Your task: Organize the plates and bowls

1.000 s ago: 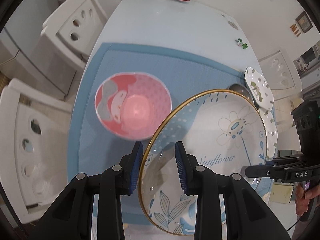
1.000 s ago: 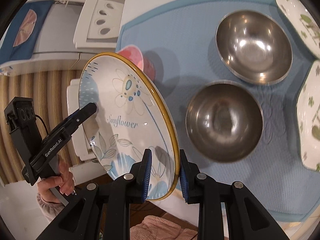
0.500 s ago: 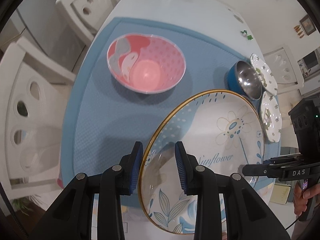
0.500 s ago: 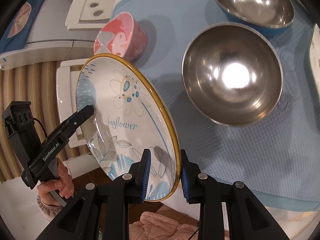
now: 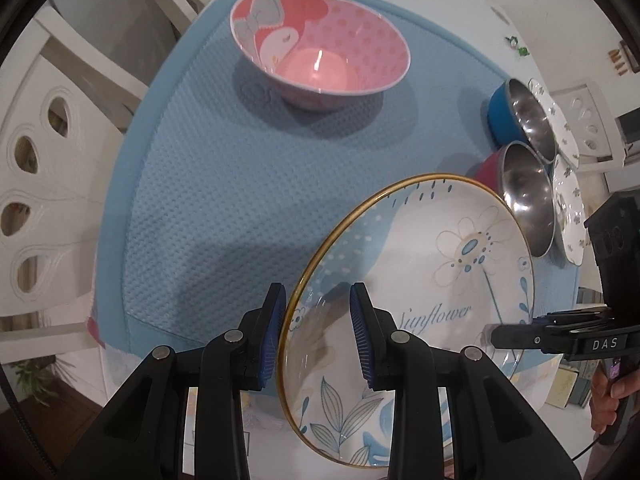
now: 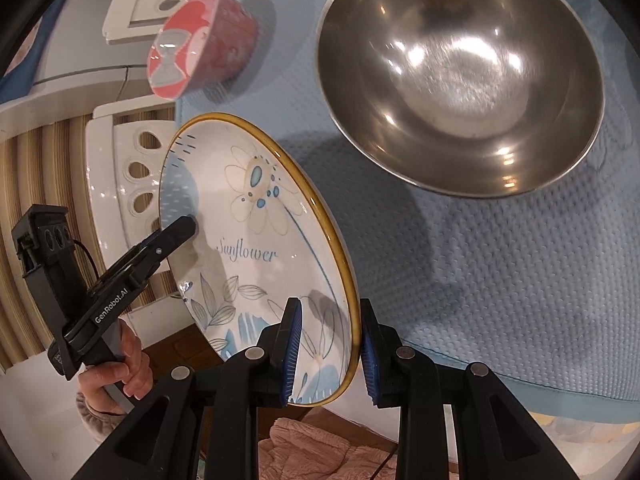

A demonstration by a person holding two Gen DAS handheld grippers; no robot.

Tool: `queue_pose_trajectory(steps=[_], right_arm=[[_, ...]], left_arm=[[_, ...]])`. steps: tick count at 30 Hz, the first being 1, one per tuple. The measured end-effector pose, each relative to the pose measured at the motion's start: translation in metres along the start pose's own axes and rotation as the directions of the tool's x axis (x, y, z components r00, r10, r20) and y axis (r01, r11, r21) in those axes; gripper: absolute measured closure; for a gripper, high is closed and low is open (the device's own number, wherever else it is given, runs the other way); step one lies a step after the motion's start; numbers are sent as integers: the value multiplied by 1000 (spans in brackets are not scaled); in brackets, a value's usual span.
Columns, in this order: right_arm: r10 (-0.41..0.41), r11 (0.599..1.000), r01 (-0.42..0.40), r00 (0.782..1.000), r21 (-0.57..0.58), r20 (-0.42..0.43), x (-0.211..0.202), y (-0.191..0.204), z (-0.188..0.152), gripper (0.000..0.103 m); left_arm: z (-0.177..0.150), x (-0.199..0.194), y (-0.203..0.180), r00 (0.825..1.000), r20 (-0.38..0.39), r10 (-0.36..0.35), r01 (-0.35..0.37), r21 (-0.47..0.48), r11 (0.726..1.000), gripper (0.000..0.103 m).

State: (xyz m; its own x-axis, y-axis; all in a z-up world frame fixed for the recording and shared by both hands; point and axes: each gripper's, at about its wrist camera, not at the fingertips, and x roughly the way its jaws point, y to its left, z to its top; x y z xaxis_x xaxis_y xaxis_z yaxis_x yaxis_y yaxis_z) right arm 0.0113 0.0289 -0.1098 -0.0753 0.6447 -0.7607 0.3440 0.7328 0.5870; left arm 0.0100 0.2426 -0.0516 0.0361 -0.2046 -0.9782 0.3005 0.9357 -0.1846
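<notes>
Left hand-held gripper (image 5: 316, 328) and right hand-held gripper (image 6: 330, 350) each clamp sunflower plate (image 5: 432, 280) rim, tilted above blue mat (image 5: 208, 184).

The plate (image 5: 440, 264) looks glossy ceramic, the steel bowl (image 6: 460, 80) shiny metal, the mat (image 5: 224, 184) rough woven cloth.
</notes>
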Motion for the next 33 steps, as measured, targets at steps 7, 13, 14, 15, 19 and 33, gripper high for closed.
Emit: queue_pose_trajectory(steps=[7,13,14,15,19,33], right_arm=[[-8,1000,8,1000,19,-21,23,1,7,75],[-36,999,37,999,28,-28,38,6,11,75],[-35,999,36,999,31,-29,41,6,12,75],[-32,999,34,999,34,-31,44,8,13,75],[-48,998,49,998,34,-44,55,14,14,75],[-69,996,71,997,45,-41,65,18,20,73]], left_arm=[[-8,20,1,999,-39,-3,3,-1,1000,74],[-14,35,2,998,-62,-11,11,-1,1000,74],[-14,37,3,998,-66,-14,14,-3,1000,74],[-14,38,3,998,-68,-14,14,-6,1000,74],[-11,42,3,998,-66,-15,14,-8,1000,74],[-20,51,-15,999,-51,18,-17,25,1000,74]])
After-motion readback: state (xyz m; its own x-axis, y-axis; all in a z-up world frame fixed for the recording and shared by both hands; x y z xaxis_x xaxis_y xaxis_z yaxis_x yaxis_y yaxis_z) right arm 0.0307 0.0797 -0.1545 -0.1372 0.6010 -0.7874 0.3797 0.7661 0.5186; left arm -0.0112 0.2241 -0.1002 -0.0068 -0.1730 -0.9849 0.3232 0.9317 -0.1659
